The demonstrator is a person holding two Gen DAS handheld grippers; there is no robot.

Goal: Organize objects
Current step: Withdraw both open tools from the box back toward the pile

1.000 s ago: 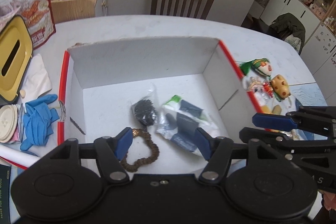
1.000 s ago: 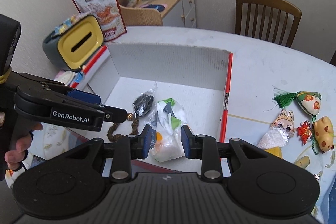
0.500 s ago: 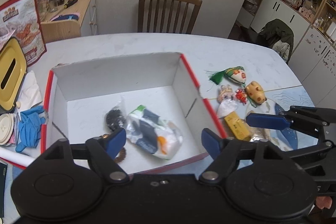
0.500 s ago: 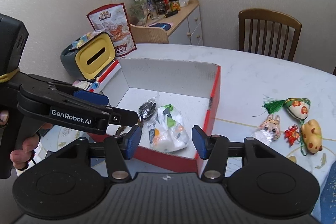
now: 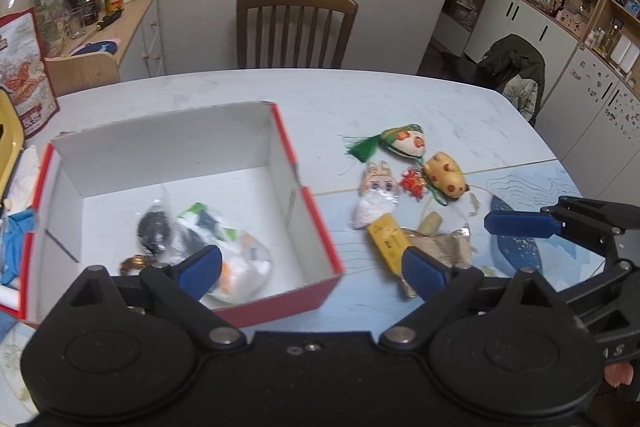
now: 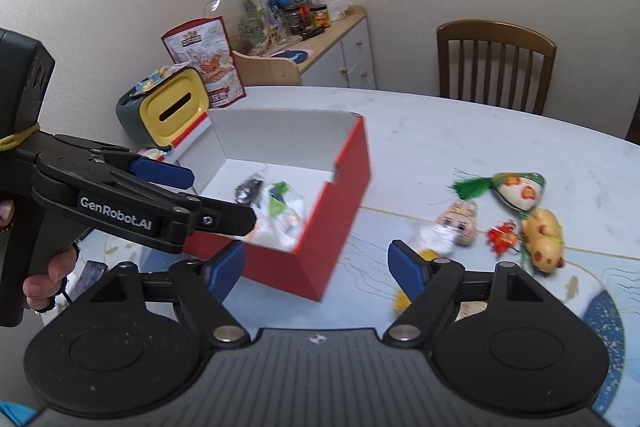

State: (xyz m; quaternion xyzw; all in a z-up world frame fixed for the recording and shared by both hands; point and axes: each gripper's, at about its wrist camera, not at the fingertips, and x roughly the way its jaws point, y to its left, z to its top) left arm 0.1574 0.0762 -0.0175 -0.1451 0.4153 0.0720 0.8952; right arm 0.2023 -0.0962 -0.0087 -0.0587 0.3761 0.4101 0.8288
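Note:
A red box with a white inside (image 5: 280, 131) (image 6: 352, 163) stands on the table. In it lie a clear bag of small items (image 5: 236, 259) (image 6: 280, 211), a dark pouch (image 5: 154, 233) and a bead bracelet (image 5: 134, 263). Right of the box lie a green-tasselled charm (image 5: 404, 141) (image 6: 516, 189), a yellow animal toy (image 5: 446, 177) (image 6: 542, 237), a bunny packet (image 5: 378, 193) (image 6: 452, 223) and a yellow packet (image 5: 386, 241). My left gripper (image 5: 310, 267) is open and empty over the box's near right corner. My right gripper (image 6: 316, 267) is open and empty, in front of the box.
A yellow-lidded bin (image 6: 172, 105) and a snack bag (image 6: 204, 61) stand left of the box. Blue gloves (image 5: 14, 247) lie at the left edge. A wooden chair (image 5: 296, 27) stands behind the table, with a cluttered sideboard (image 5: 100, 43) to the left.
Both grippers have drawn back and up from the box and shifted right. The right gripper opened and left the clear bag in the box. The left gripper opened wider.

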